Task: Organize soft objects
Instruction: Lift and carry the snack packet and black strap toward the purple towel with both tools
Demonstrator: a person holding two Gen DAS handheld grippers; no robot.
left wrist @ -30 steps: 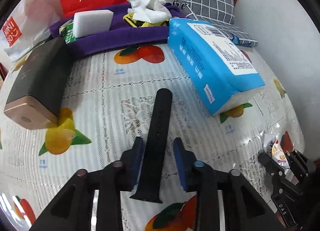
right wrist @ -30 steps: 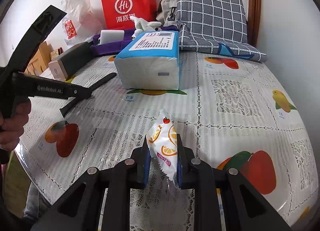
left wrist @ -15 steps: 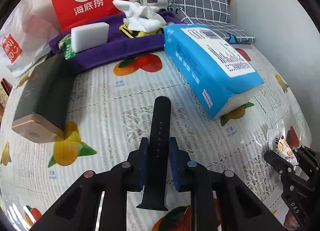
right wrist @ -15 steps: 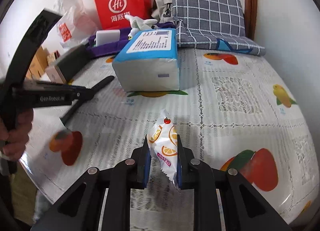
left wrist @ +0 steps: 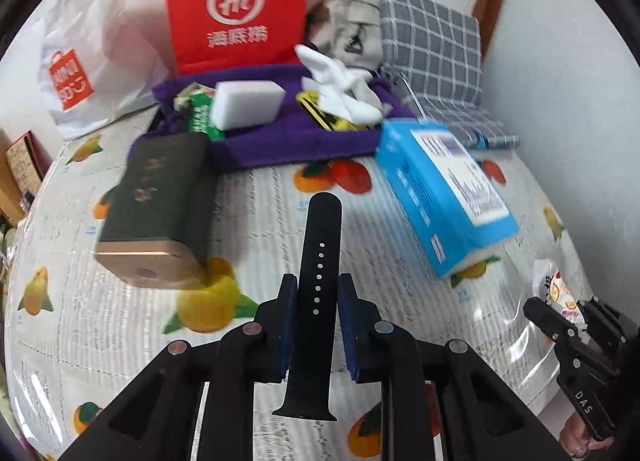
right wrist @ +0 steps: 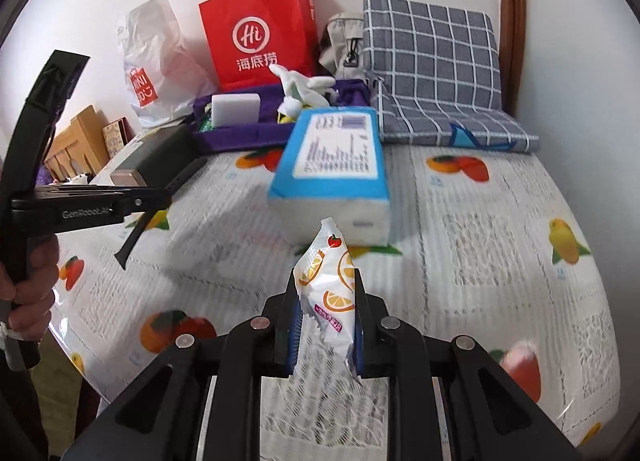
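Protruding forward, watch strap (left wrist: 318, 261) sits clamped within left tool (left wrist: 317, 293).

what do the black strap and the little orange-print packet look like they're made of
Black strap: probably matte silicone or rubber, judging by its dull, even surface, punched row of holes and rounded tip. It is held in the left gripper.

Orange-print packet: thin glossy plastic film, going by its sheen, wrinkles and crimped serrated edge. It is held in the right gripper.

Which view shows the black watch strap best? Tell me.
The left wrist view: the black watch strap runs lengthwise between the left gripper fingers, its holes visible. The right wrist view shows it only side-on, mostly hidden by that gripper.
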